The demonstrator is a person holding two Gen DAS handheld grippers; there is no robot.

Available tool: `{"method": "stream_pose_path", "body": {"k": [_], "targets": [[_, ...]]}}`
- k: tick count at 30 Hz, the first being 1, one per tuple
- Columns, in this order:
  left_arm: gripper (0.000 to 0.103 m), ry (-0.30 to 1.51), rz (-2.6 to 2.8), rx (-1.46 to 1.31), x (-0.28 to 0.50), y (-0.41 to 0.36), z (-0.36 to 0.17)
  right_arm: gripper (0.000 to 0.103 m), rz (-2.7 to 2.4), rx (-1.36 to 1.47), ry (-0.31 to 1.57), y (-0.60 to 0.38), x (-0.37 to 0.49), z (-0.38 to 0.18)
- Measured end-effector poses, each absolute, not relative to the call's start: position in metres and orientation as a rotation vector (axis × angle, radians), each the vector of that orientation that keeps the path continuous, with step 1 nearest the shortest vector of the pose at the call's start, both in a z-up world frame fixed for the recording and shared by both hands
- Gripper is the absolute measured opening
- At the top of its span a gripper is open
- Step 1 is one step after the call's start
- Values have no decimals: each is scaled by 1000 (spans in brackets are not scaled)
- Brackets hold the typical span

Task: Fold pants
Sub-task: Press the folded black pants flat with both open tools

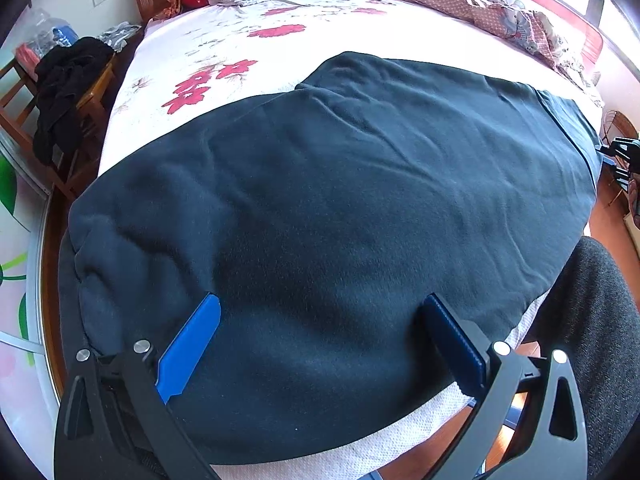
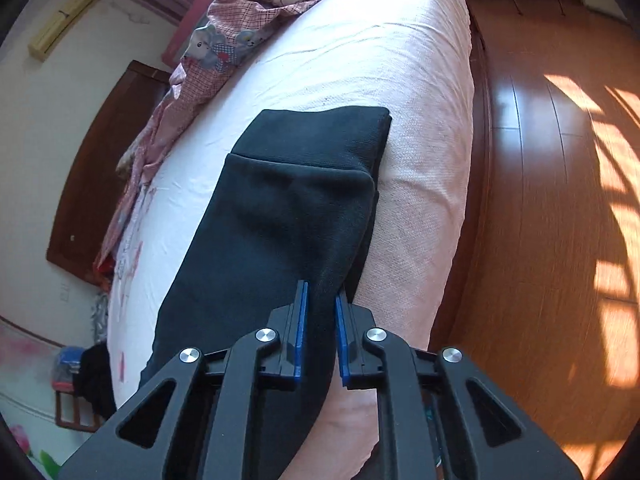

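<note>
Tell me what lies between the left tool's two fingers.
Only the dark pants, spread flat on the bed. The left tool stands wide open over them, as the left wrist view shows.

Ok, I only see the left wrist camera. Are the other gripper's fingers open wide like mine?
Observer: No. The right gripper has its fingers nearly together, at the near edge of the pants.
Operator: Is it grabbing them?
Observer: Dark cloth shows in the slit between them, but I cannot tell if it is pinched.
Operator: Are the leg ends even?
Observer: No. The top layer stops short of the lower layer.
</note>
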State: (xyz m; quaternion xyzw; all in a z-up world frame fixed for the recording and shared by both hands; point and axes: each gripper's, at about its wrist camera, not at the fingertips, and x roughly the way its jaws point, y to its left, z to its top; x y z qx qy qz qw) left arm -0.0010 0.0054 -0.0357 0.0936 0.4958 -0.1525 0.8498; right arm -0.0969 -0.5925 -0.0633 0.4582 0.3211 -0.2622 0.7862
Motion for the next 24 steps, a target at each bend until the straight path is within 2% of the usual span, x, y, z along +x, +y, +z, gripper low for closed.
{"method": "stream_pose_path", "body": {"k": [2, 3, 4, 5, 6, 10, 14, 17, 21, 22, 24], "targets": [[101, 1047, -318, 197, -1, 5, -36, 6, -538, 915, 663, -583, -91, -47], [101, 1048, -317, 198, 0, 5, -36, 6, -582, 925, 713, -586, -90, -50], [101, 1049, -316, 198, 0, 5, -36, 12, -636, 923, 800, -589, -90, -58], [101, 1049, -315, 197, 0, 5, -36, 45, -706, 892, 900, -591, -89, -64], [101, 1050, -313, 195, 0, 5, -36, 50, -804, 852, 930, -589, -94, -61], [101, 1042, -308, 190, -1, 5, -36, 50, -751, 725, 848, -547, -86, -19], [101, 1042, -311, 181, 0, 5, -37, 50, -174, 540, 860, -452, -10, 6], [101, 1040, -313, 174, 0, 6, -37, 50, -86, 298, 932, -392, 39, 0], [101, 1028, -323, 167, -2, 7, -37, 49, -96, 166, 1021, -372, 80, -28], [101, 1025, -324, 166, -2, 7, -37, 40, -122, 115, 1057, -370, 87, -36], [101, 1021, -327, 164, -2, 8, -37, 30, -141, 41, 1070, -369, 94, -42]]}}
